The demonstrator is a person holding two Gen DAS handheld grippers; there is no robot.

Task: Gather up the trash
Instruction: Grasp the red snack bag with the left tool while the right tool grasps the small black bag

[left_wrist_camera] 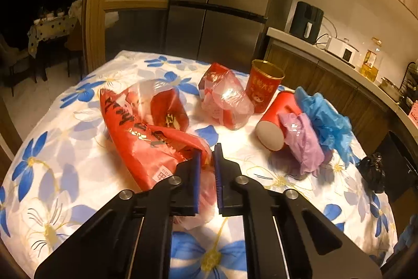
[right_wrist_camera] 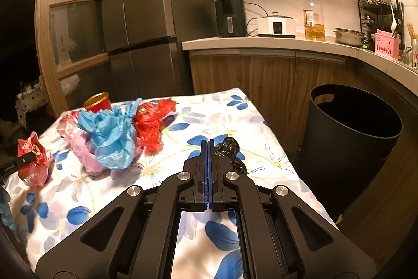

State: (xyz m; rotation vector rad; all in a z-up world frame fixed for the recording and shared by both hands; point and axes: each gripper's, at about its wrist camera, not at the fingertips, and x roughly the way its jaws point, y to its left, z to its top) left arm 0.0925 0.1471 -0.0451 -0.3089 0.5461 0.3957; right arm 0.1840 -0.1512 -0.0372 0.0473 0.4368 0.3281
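collection barely begun; left gripper (left_wrist_camera: 207, 156) fingers clenched on the red bag (left_wrist_camera: 146, 137) on the desk (left_wrist_camera: 65, 174); right gripper (right_wrist_camera: 208, 145) fingers clenched, empty; cups (left_wrist_camera: 277, 119), blue bag (right_wrist_camera: 112, 135), black bag (right_wrist_camera: 230, 148) remain; bin (right_wrist_camera: 350, 137) looks empty.

On the surface (left_wrist_camera: 78, 161), a printed bag (left_wrist_camera: 146, 143) lies toward the left edge, a wrapped bundle (left_wrist_camera: 224, 101) and upright cup (left_wrist_camera: 265, 85) near the far edge, a tipped cup (left_wrist_camera: 274, 122) beside crumpled bags (left_wrist_camera: 324, 119) rightward, and a bin (right_wrist_camera: 350, 137) stands beyond the right edge.
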